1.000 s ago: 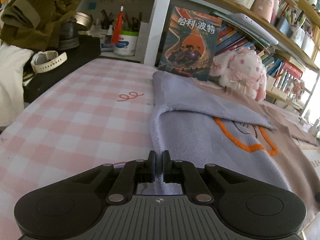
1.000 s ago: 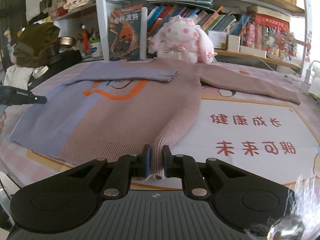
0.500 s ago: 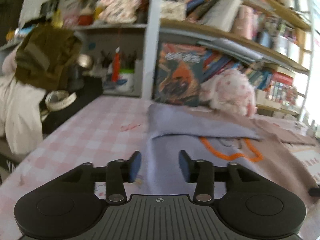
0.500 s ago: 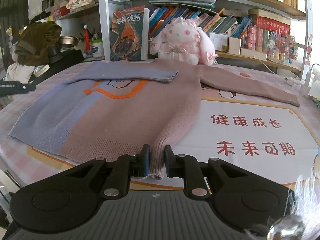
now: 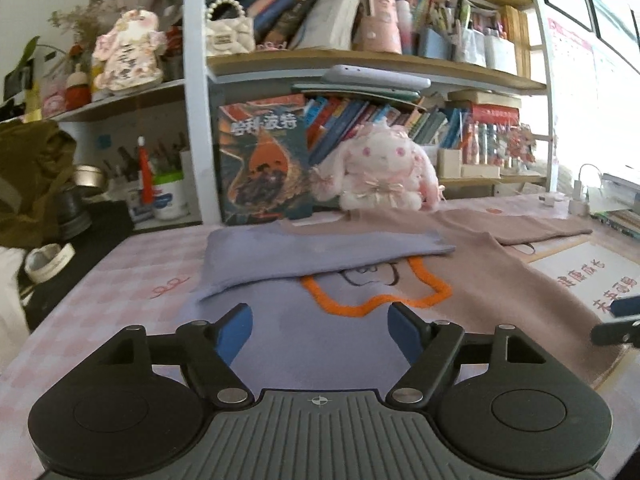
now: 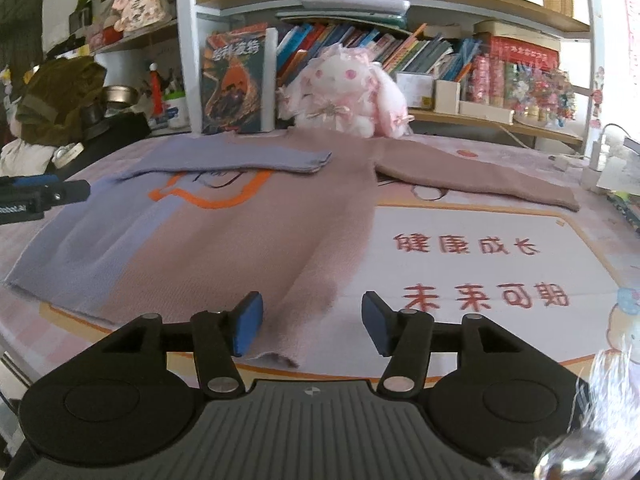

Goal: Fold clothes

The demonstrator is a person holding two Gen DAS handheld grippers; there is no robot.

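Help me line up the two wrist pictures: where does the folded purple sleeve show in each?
Left wrist: purple sleeve lies centre frame, across the sweater above the orange outline.
Right wrist: purple sleeve sits upper left of centre.
Shared landmark: pink plush bunny behind the sweater.

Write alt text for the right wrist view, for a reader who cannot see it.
The right gripper is open above the near hem of a purple and pink sweater lying flat on the table. Its purple sleeve is folded across the chest; the pink sleeve stretches out to the right. A plush bunny sits before bookshelves behind.
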